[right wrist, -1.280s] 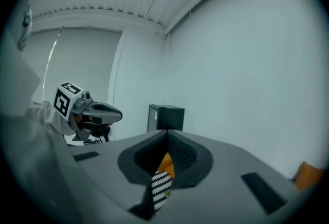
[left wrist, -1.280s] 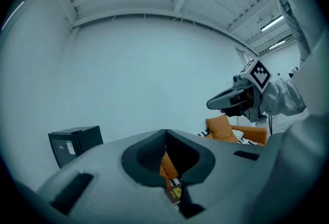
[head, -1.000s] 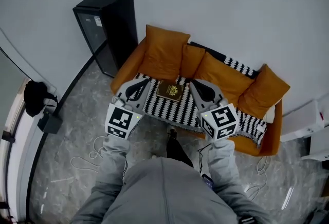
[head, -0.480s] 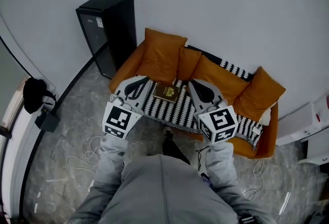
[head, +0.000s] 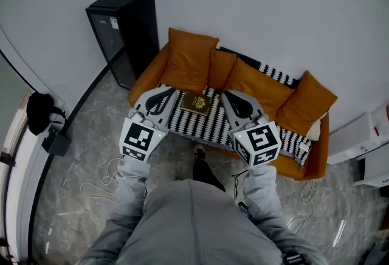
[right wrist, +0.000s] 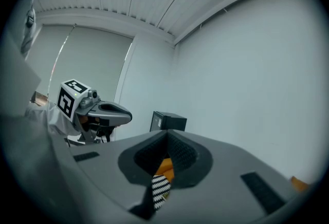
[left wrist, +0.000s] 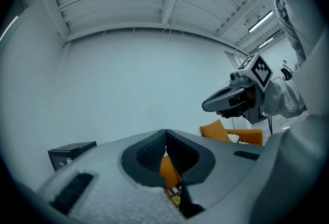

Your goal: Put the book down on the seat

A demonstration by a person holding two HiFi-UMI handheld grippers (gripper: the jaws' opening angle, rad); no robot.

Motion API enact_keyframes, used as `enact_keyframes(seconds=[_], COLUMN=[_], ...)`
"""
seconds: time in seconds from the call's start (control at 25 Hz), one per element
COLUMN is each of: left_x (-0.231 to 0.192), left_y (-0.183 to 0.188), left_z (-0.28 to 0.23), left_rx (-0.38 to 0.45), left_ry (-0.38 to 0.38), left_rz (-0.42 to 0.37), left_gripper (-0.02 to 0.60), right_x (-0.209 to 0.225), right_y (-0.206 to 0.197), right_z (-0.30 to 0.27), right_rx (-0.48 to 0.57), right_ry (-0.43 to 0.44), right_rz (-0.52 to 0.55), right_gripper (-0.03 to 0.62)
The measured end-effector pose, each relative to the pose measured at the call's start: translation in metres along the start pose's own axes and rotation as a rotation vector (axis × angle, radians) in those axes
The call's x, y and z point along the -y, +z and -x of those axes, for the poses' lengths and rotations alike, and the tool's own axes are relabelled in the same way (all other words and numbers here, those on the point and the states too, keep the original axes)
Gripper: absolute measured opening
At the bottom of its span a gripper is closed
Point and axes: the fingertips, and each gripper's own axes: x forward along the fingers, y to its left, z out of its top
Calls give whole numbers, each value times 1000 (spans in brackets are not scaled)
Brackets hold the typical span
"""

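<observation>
Left gripper (left wrist: 165,140) was clenched, pads together, nothing in them. Right gripper (right wrist: 167,138) same: closed, empty. Both were held side by side in front of the sofa (head: 149,78), touching nothing. Book (head: 196,102) lay flat on the striped blanket (head: 200,129) on the seat, between the two tips in the head view, clear of both. Orange cushions (head: 189,62) stood behind it, and a black cabinet (head: 124,27) was left of the sofa by the wall. Head view gave the whole book. Left gripper view gave only a sliver of its gold emblem below the jaws. Right gripper view gave just stripes and orange.
</observation>
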Motion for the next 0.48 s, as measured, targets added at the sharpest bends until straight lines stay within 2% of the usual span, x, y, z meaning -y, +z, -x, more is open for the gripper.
enact_keyframes(seconds=[0.48], left_x=[-2], left_y=[-8], left_z=[-5], left_rx=[-16], left_ry=[-22], left_rz=[1], left_gripper=[25], right_x=[2], right_y=[-10], right_z=[-4], right_rx=[-20], right_ry=[-11], right_rz=[-15], right_gripper=[28])
